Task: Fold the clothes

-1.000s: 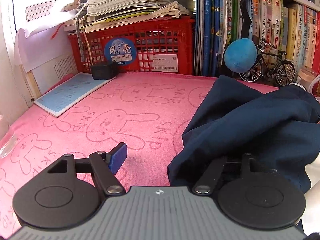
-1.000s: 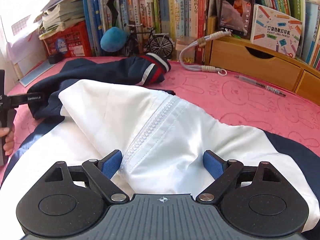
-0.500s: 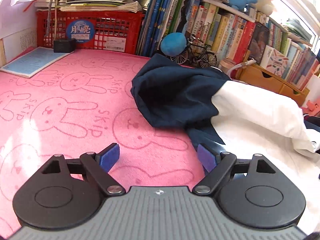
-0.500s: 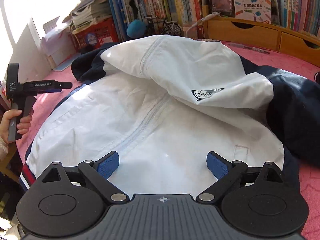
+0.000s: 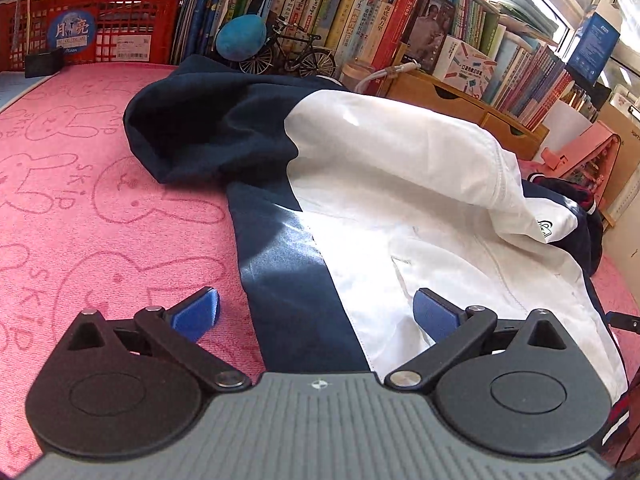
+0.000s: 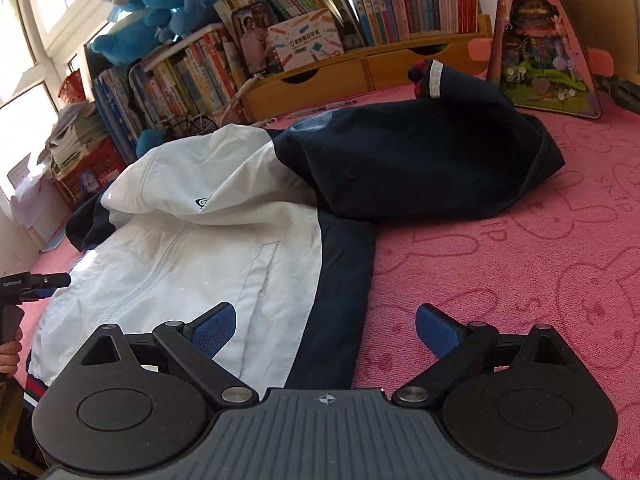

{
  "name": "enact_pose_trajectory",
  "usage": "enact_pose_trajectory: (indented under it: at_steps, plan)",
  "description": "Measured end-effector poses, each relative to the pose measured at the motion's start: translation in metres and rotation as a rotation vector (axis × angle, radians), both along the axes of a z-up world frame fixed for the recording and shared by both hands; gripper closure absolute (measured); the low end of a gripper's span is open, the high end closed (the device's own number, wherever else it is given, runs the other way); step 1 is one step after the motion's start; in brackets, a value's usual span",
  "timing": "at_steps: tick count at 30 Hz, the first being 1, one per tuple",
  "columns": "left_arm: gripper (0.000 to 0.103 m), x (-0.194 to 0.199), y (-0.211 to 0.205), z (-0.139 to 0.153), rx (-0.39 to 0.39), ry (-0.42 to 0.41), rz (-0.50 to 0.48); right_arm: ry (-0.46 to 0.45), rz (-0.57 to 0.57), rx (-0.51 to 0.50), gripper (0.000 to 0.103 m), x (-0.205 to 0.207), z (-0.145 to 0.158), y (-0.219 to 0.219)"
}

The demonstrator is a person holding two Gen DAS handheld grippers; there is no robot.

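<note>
A navy and white zip jacket [image 5: 384,184] lies spread on the pink rabbit-print cloth [image 5: 80,184], also seen in the right wrist view [image 6: 208,248]. Its top part is folded down over the white front, and both navy sleeves lie bunched at the sides [image 6: 420,168]. My left gripper [image 5: 316,312] is open and empty, hovering over the jacket's left hem. My right gripper [image 6: 324,328] is open and empty over the jacket's right hem. The left gripper also shows at the right wrist view's left edge [image 6: 28,284].
A red basket [image 5: 92,36] with stacked papers, rows of books [image 5: 360,12], a blue ball and model bicycle [image 5: 288,52] and wooden drawers [image 6: 328,76] line the back. A pink toy house [image 6: 544,40] stands at back right. A small black box [image 5: 42,65] sits by the basket.
Both grippers have pulled back toward the near edge and swung apart, left one rightward onto the hem, right one toward the right hem. The left gripper let go of the navy sleeve.
</note>
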State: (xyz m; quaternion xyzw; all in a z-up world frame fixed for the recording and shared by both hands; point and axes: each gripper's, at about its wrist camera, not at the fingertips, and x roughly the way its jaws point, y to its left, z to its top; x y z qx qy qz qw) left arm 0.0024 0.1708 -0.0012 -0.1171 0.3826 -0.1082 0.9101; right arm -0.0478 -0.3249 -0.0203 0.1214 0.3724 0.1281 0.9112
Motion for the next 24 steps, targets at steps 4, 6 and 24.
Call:
enact_pose_trajectory:
  at_steps: [4, 6, 24]
  plan:
    - [0.008, 0.000, -0.011, 0.000, 0.022, -0.029, 0.001, -0.026, 0.009, -0.020, 0.003, 0.007, -0.006, 0.007]
    - [0.035, -0.004, -0.014, 0.000, 0.026, -0.062, 0.009, -0.039, 0.017, -0.035, 0.003, 0.013, -0.008, 0.014]
    - [0.095, -0.072, -0.008, 0.048, -0.071, -0.247, 0.085, -0.239, 0.079, 0.101, 0.085, -0.022, 0.040, 0.016]
